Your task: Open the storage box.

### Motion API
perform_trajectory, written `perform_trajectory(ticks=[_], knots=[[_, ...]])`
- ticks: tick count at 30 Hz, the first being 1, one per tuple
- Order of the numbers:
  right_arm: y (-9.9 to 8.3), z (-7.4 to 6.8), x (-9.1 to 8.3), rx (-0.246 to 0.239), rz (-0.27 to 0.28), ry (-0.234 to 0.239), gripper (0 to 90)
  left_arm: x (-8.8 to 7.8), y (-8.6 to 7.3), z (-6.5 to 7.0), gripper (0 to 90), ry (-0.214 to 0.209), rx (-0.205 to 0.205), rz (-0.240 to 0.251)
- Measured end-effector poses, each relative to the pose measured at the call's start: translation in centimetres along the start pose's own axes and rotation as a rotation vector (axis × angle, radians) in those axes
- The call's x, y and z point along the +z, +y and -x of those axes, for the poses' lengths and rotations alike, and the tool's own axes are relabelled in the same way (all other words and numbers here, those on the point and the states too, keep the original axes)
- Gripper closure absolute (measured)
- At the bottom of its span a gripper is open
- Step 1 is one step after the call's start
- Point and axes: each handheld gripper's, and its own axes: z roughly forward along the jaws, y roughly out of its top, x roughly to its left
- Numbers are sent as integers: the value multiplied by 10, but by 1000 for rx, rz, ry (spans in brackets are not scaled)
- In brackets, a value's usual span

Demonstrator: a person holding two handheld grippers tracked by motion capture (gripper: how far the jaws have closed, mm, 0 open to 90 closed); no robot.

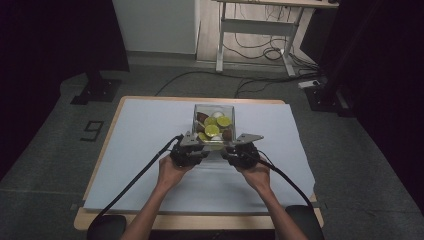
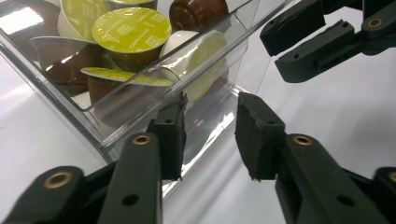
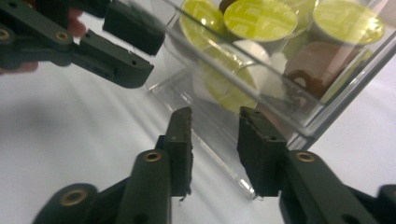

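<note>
A clear plastic box (image 1: 233, 116) stands at the middle of the table, holding several coffee capsules (image 1: 212, 130) with lime-green and brown lids. Both grippers sit side by side at its near wall. My left gripper (image 1: 196, 146) is open; in its own view (image 2: 210, 135) the jaws straddle the box's (image 2: 44, 88) lower near edge, below the capsules (image 2: 130, 30). My right gripper (image 1: 235, 146) is open too, and in its view (image 3: 215, 149) the box's (image 3: 303, 123) base edge runs between the jaws without being pinched. Each view shows the other gripper (image 2: 273, 53) (image 3: 156, 58) close by, also open.
A pale blue-white sheet (image 1: 150, 130) covers the wooden table (image 1: 95, 220). Black cables (image 1: 135, 180) trail from both grippers toward the near edge. Beyond the table are dark stands, floor cables and a white desk frame (image 1: 255, 30).
</note>
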Motion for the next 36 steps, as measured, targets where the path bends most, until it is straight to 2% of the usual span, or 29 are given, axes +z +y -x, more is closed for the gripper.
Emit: perform_trajectory(ticks=[3, 8, 12, 18, 21, 24, 26, 28, 36], knots=[[0, 0, 1, 10, 7, 8, 705, 2, 0, -1, 671, 6, -1, -1], [3, -1, 5, 10, 16, -13, 774, 5, 1, -1, 711, 20, -1, -3], [5, -3, 9, 1, 2, -34, 784, 6, 1, -1, 729, 25, -1, 1], [5, -5, 12, -9, 12, -48, 797, 6, 0, 0, 740, 38, 7, 9], [5, -5, 13, 8, 16, -43, 802, 6, 0, 1, 756, 48, 15, 10], [4, -5, 13, 4, 19, -43, 804, 6, 0, 1, 785, 59, 12, 12], [4, -5, 13, 0, 20, -41, 804, 5, 0, 1, 797, 60, 5, 15], [4, -5, 13, -5, 23, -37, 803, 4, 0, 1, 802, 43, 0, 16], [4, -8, 10, -19, 22, -20, 794, 0, -3, 4, 800, 29, 3, 15]])
